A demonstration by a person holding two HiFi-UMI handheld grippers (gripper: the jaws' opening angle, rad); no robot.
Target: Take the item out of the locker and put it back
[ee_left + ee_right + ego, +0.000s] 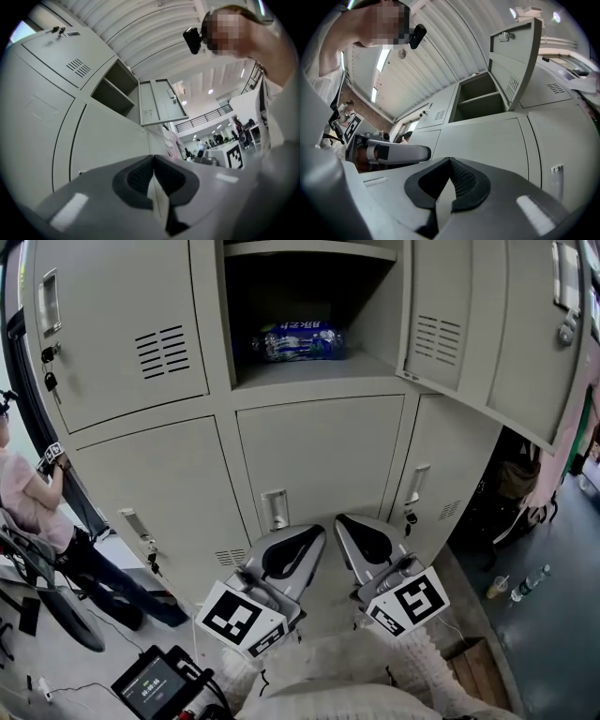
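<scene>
Grey steel locker bank (319,451) with one upper compartment open, its door (487,329) swung to the right. A clear plastic bottle with a blue label (300,341) lies on its side on the compartment's lower shelf. The left gripper (309,538) and right gripper (349,529) are side by side before the lower doors, well below the bottle. Both pairs of fingers are closed and empty.

floor (562,643): dark grey; ceiling (150,37): white, ribbed; lights (383,58): lit strips; railing (208,116): upper balcony
</scene>
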